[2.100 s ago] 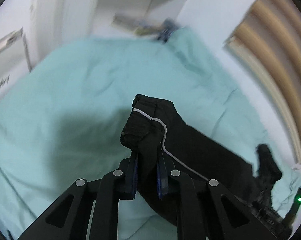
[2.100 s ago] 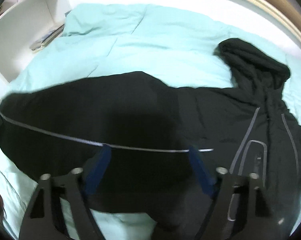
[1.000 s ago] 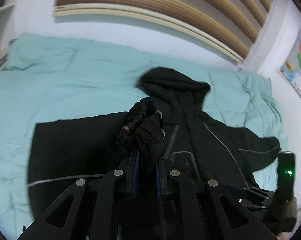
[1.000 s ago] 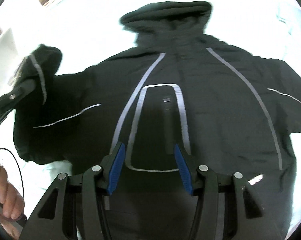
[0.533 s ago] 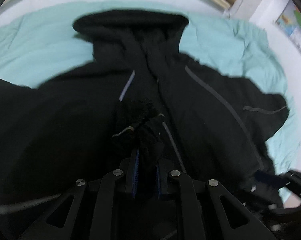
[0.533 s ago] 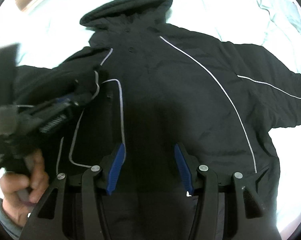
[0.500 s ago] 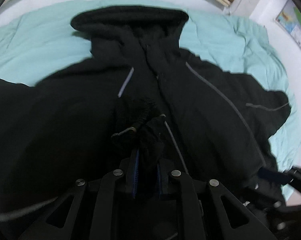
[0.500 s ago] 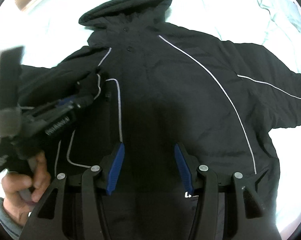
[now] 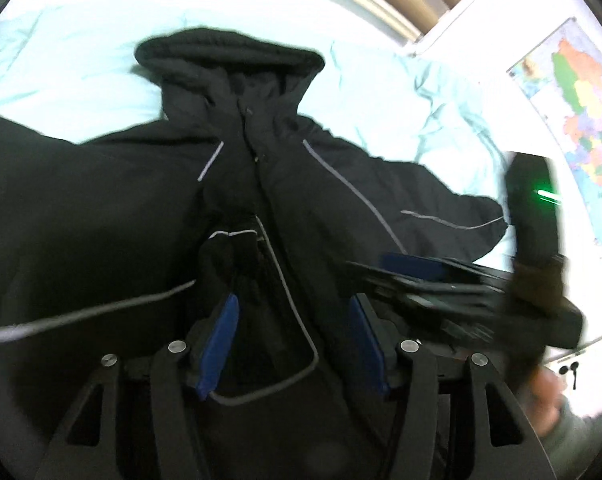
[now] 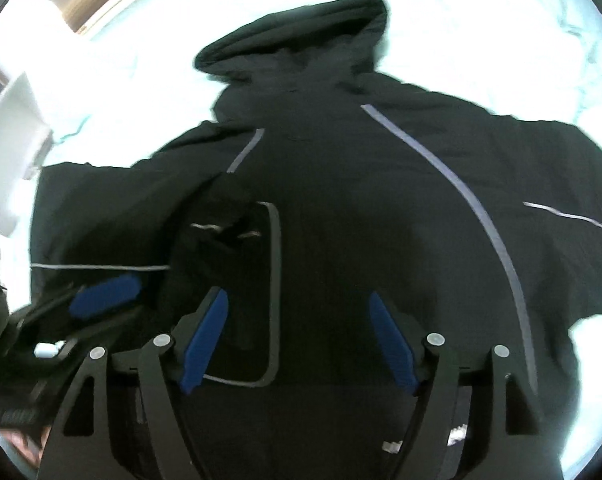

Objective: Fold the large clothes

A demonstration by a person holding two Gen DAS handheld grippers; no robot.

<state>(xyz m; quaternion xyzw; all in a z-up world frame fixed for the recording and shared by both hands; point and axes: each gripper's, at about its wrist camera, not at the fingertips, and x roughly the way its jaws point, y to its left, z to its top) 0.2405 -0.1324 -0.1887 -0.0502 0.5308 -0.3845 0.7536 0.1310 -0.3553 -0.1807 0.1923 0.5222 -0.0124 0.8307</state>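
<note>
Black hooded jacket (image 9: 341, 184) lies front-up on the pale green bedspread (image 9: 381, 80), hood (image 9: 229, 56) at top centre of the left wrist view. Left gripper (image 9: 293, 320): jaws have just been opening, now apart; sleeve cuff (image 9: 231, 248) lies folded onto the chest just past the blue pads (image 9: 221, 332), not pinched. Right gripper (image 10: 297, 336): jaws also just opened wider, apart over the jacket's lower front, nothing gripped. Map (image 9: 581, 112) on wall, upper right.
</note>
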